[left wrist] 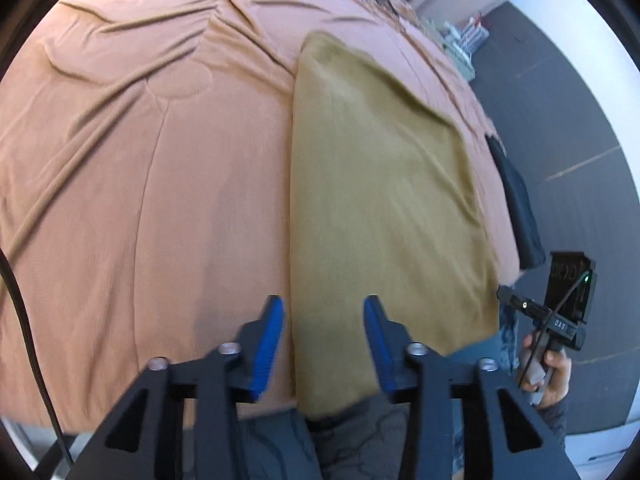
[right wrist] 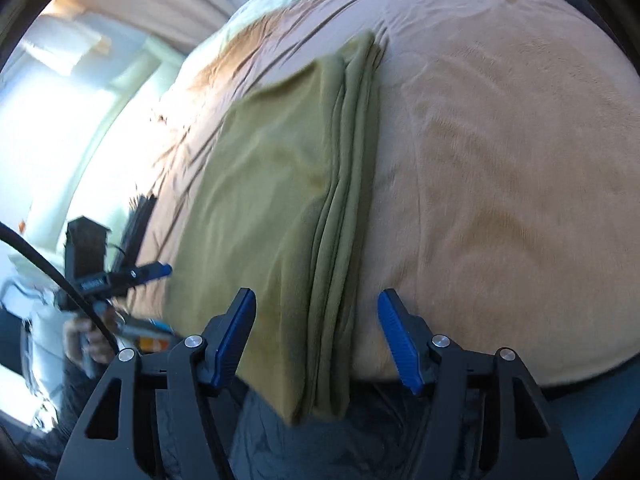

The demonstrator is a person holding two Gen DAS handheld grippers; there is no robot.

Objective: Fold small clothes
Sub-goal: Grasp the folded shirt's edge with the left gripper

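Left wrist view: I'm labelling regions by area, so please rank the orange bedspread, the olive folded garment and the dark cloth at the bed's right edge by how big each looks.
1. orange bedspread, fills most of the view.
2. olive folded garment, a long folded panel.
3. dark cloth, a narrow strip; part may hang out of sight over the edge, so its true size is unsure.

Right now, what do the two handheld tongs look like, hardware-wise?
Both the left tongs and right tongs have black skeletal frames with triangular cutouts, silver pivot bolts and ribbed blue finger pads. Seen from the left wrist, the right unit carries a black box with a green light, a cable and a grey handle.
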